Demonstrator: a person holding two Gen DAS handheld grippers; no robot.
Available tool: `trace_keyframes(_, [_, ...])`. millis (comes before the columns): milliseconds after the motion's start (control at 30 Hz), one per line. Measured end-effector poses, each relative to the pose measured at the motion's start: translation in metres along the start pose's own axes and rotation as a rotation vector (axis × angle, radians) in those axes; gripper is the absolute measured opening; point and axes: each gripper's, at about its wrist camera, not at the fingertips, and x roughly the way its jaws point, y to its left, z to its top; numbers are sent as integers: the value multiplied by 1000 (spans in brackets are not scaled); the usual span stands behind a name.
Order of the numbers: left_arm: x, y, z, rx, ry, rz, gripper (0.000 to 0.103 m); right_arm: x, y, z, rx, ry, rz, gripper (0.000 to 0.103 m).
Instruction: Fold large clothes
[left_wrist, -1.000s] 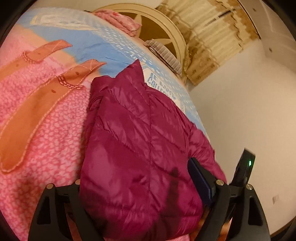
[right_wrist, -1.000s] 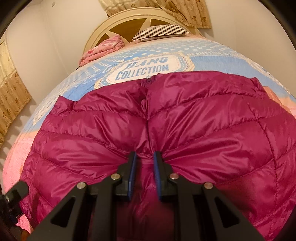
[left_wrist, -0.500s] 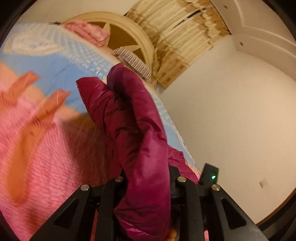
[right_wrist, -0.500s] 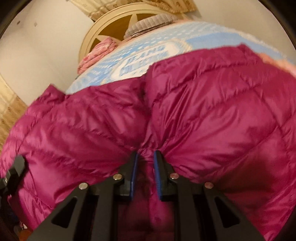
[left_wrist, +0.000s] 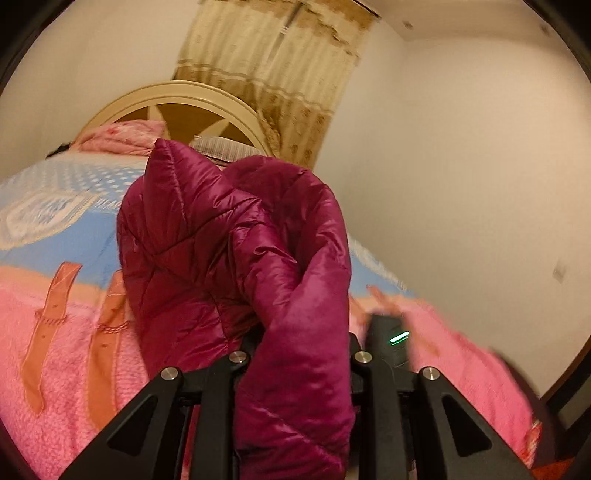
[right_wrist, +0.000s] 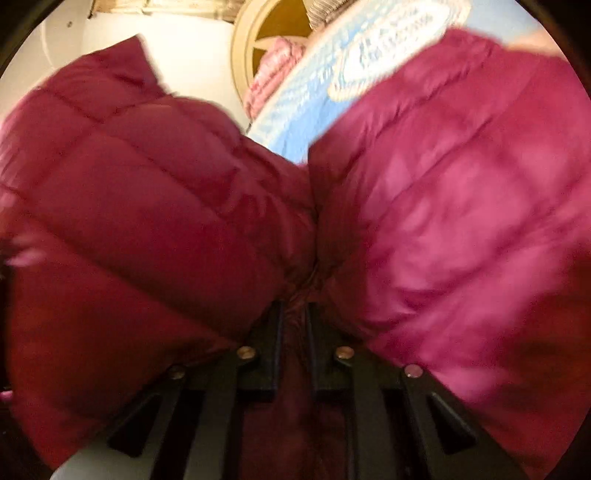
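A magenta quilted puffer jacket (left_wrist: 236, 243) hangs bunched in the air above the bed. My left gripper (left_wrist: 299, 354) is shut on a thick fold of it, and the fabric drapes over the fingers. In the right wrist view the same jacket (right_wrist: 461, 206) fills the frame in two puffed halves. My right gripper (right_wrist: 294, 314) is shut on a pinched seam between them. The right gripper's black body with a green light (left_wrist: 391, 343) shows beside my left fingers.
The bed (left_wrist: 55, 332) has a pink fleece blanket with orange strap prints and a blue patch. A cream round headboard (left_wrist: 177, 99), a pink folded cloth (left_wrist: 122, 138) and a striped pillow (left_wrist: 225, 147) are at the far end. Curtains (left_wrist: 280, 74) and white walls stand behind.
The left gripper closed on the jacket's edge, and both grippers lifted the jacket off the bed. The jacket now hangs bunched. The views tilted up towards the wall.
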Motion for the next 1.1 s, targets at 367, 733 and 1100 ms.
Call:
trace_keyframes(367, [99,-65,-49,193,238,18,23,-169,-51,21,-72,-314,-248,40])
trace_keyframes(733, [139,-68,-88,211,300,23,23,-188,-56,35,-112,-336,-285,48])
trace_keyframes(1100, [130,-56,-82,207,311,-20,24,-103,-33,81,-359,-95,-372,19])
